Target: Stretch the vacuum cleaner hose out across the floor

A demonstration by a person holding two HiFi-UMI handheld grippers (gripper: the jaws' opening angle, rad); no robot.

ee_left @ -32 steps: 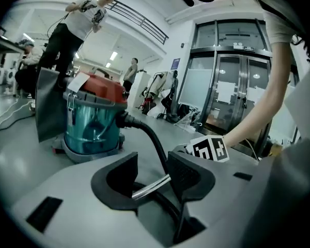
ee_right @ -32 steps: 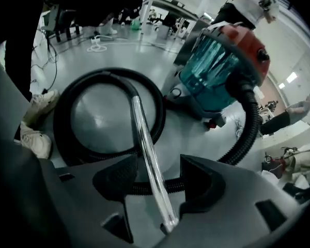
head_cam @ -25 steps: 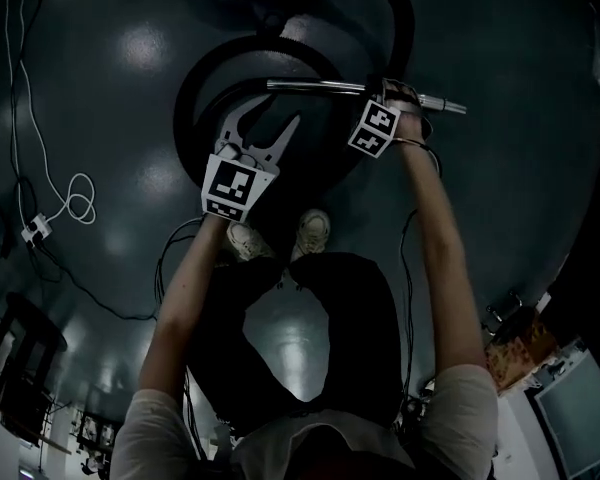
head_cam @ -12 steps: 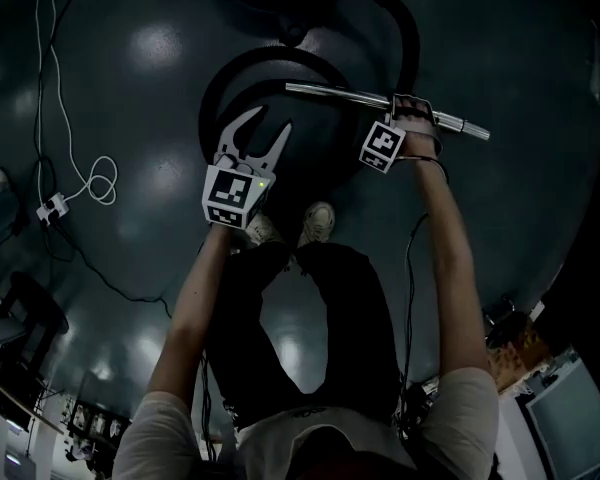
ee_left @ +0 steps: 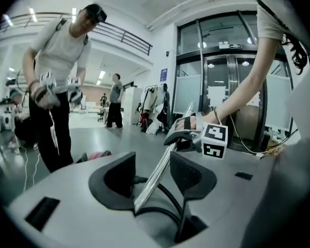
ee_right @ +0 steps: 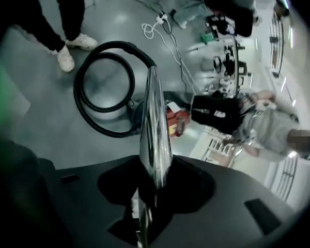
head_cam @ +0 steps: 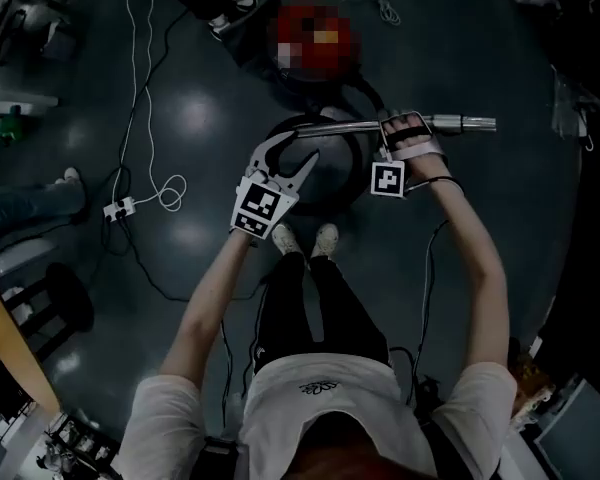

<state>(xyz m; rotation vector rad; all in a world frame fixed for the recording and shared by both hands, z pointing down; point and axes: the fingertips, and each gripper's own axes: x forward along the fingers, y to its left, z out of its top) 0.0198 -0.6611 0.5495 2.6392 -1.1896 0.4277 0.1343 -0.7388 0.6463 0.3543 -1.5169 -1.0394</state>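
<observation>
Chrome wand [ee_right: 154, 118] is pinched by the right gripper [ee_right: 155, 161], whose jaws have just been closing. The left gripper [ee_left: 152, 169] is spread around it. The black hose [ee_right: 111, 44] lies coiled and is not yet stretched.

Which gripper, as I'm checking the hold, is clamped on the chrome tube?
The right gripper: its jaws have just closed onto the chrome tube. On the left gripper the jaws, just opening, stand apart, tube passing between them.

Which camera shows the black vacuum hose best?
The right gripper view: the hose lies coiled and well lit. The head view shows it dim, partly covered by the wand. The left gripper view shows just a sliver.
</observation>
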